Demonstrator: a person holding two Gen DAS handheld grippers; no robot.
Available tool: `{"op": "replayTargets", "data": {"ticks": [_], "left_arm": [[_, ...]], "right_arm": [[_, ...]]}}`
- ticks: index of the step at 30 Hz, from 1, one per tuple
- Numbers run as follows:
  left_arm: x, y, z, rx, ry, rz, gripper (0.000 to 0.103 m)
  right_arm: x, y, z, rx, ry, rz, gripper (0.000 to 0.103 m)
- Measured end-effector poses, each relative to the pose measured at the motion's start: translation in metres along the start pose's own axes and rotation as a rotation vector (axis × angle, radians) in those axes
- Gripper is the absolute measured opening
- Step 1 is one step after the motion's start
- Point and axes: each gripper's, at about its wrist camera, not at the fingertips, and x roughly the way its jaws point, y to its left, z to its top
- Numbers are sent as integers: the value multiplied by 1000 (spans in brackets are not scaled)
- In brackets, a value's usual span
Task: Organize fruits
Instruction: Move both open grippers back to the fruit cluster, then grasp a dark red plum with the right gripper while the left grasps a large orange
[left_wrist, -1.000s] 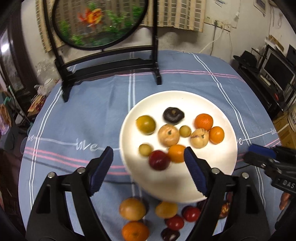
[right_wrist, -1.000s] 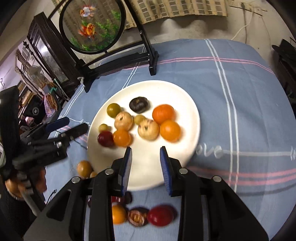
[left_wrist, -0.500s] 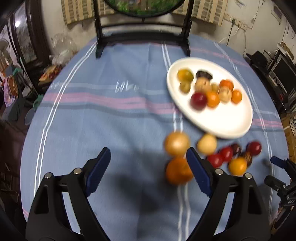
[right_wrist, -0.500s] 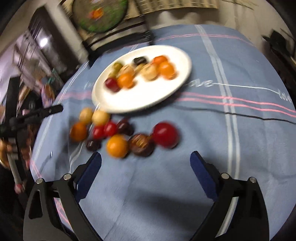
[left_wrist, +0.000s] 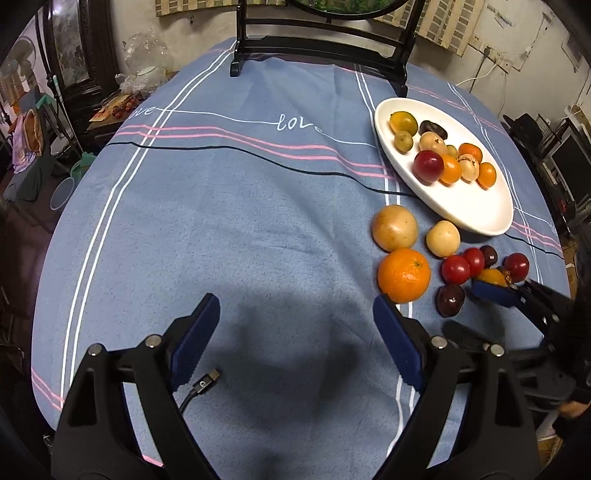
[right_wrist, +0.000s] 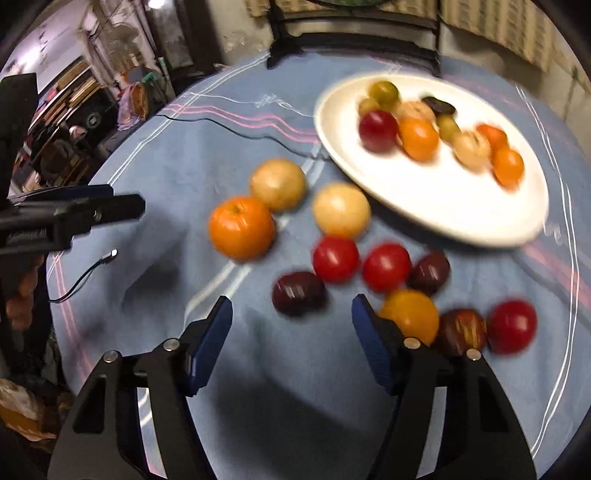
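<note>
Here both tools wide open: left tool (left_wrist: 295, 336), right tool (right_wrist: 291, 328), empty.

Loose fruits (left_wrist: 404, 275) beside fruit-laden white plate (left_wrist: 476, 212)

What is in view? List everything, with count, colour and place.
plate: 1, white, far right on the cloth
fruits on plate: 10; orange, tan, green, red and dark; clustered at its far end
loose fruits: 10; orange, tan, red and dark; on the cloth beside the plate's near rim
tablecloth: 1, blue with pink and white stripes, covers the table
stand: 1, black, at the table's far edge
cable plug: 1, black, near edge
left gripper: open, over bare cloth
right gripper: open, by the loose fruits
</note>
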Motion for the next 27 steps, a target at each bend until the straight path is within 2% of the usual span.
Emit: {"op": "replayTargets", "data": {"ticks": [2,6,7,9,10,18,22,23,24,25,26,27], "left_arm": [[2,-1,0,11,7,5,87],[6,-7,3,27,13,-22,87],[8,-9,5,33,14,-27,87],[11,-17,8,56,19,-42,87],[13,-21,10,69,21,-51,87],[23,-66,12,234,16,-125,87],[45,-91,10,312,15,-88,86],[53,-95,10,323,22,-75,80],[59,-97,11,329,31,-72,63],[65,-98,12,333,46,-72,53],[69,-98,13,326,64,-89,46],[68,-98,13,328,56,-87,45]], "right_arm": [[10,1,5,4,53,-25,48],[11,-6,-1,9,77,-42,42],[10,-9,-2,18,61,-31,38],[8,-15,-1,52,44,-2,37],[6,-19,-4,61,37,16,33],[-35,-37,-35,148,-12,86,32],[-54,-52,-53,203,-15,82,32],[-56,-55,-57,219,-13,76,32],[-58,-57,-60,227,-13,67,32],[-60,-61,-65,241,-14,64,32],[-62,-64,-68,255,-14,65,32],[-62,-64,-69,259,-15,61,32]]}}
